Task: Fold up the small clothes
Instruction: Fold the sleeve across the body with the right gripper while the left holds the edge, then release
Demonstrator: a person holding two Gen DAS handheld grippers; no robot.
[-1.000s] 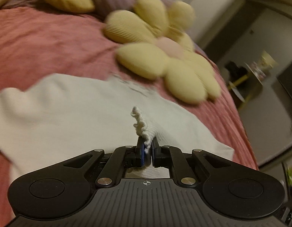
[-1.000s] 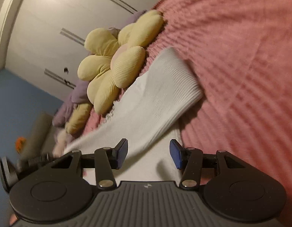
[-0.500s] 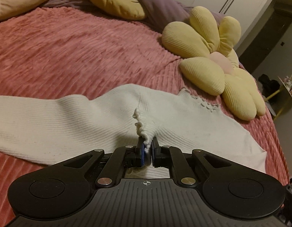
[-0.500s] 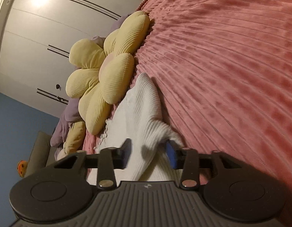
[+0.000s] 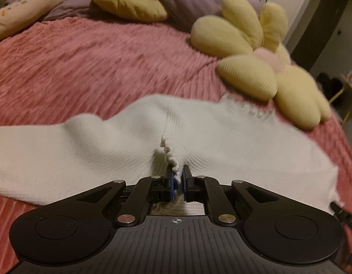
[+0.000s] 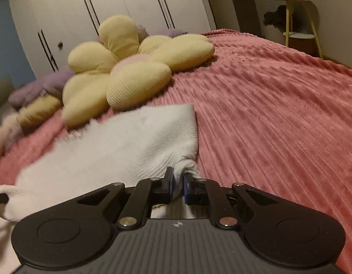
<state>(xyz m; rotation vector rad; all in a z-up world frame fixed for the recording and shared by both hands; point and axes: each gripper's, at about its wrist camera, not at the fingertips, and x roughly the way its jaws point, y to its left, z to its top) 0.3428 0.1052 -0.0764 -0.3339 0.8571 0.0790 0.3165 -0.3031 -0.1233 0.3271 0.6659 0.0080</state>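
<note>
Right claw (image 6: 178, 183) has just closed on the white top (image 6: 121, 146); left claw (image 5: 178, 180) pinches its frilly edge, so folding can begin.

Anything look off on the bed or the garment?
Nothing stands out. The white top lies spread on the pink blanket, bunched only where the left gripper and right gripper pinch it. No visible damage.
</note>
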